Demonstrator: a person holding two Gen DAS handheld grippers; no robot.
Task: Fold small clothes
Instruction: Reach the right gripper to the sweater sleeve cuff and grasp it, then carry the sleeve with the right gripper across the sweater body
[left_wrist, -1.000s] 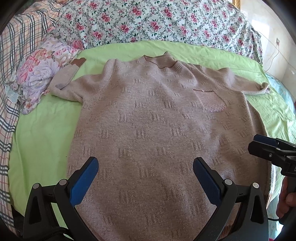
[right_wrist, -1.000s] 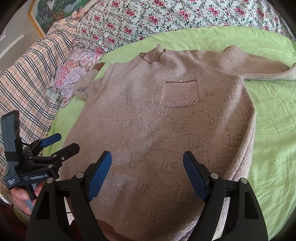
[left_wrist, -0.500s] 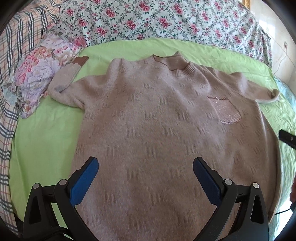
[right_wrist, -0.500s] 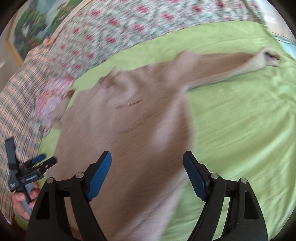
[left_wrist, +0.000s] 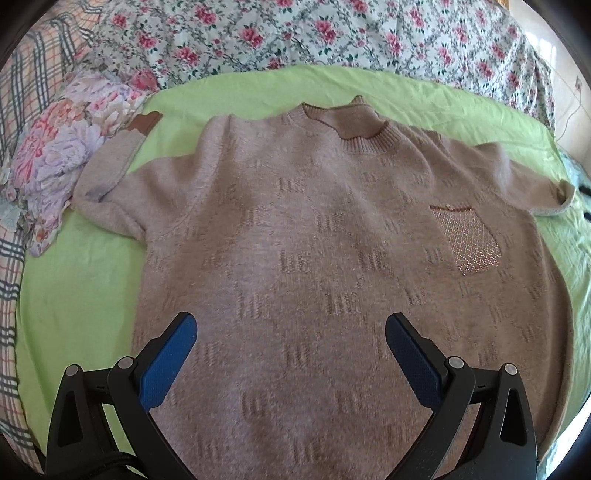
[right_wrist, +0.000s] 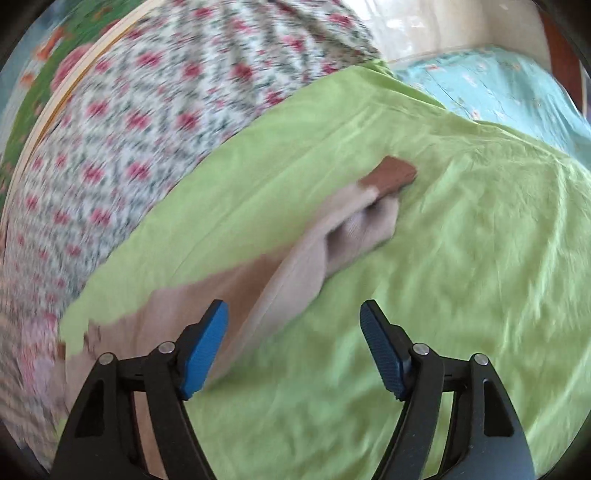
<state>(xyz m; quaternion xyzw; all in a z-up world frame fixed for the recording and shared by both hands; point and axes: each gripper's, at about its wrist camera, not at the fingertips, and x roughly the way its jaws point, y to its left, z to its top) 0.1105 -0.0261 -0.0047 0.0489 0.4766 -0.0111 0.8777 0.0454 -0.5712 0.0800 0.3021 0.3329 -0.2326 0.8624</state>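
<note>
A tan knitted sweater (left_wrist: 314, 258) lies flat, face up, on a green sheet (left_wrist: 81, 280), collar away from me, with a sparkly chest pocket (left_wrist: 467, 240). Its left sleeve (left_wrist: 110, 166) is bent, with a brown cuff (left_wrist: 144, 123). My left gripper (left_wrist: 290, 354) is open and empty above the sweater's lower body. In the blurred right wrist view, my right gripper (right_wrist: 293, 347) is open and empty above the green sheet (right_wrist: 461, 277), near the right sleeve (right_wrist: 314, 254) with its brown cuff (right_wrist: 391, 177).
A rose-print cover (left_wrist: 295, 33) is heaped behind the sweater and shows in the right wrist view (right_wrist: 147, 129). A pastel floral cloth (left_wrist: 62, 155) and a plaid blanket (left_wrist: 14, 122) lie at the left. A turquoise sheet (right_wrist: 498, 85) lies beyond the green one.
My right gripper has swung right, off the sweater's body to its right sleeve, and left the left wrist view. My left gripper has moved closer over the sweater. Both stay open.
</note>
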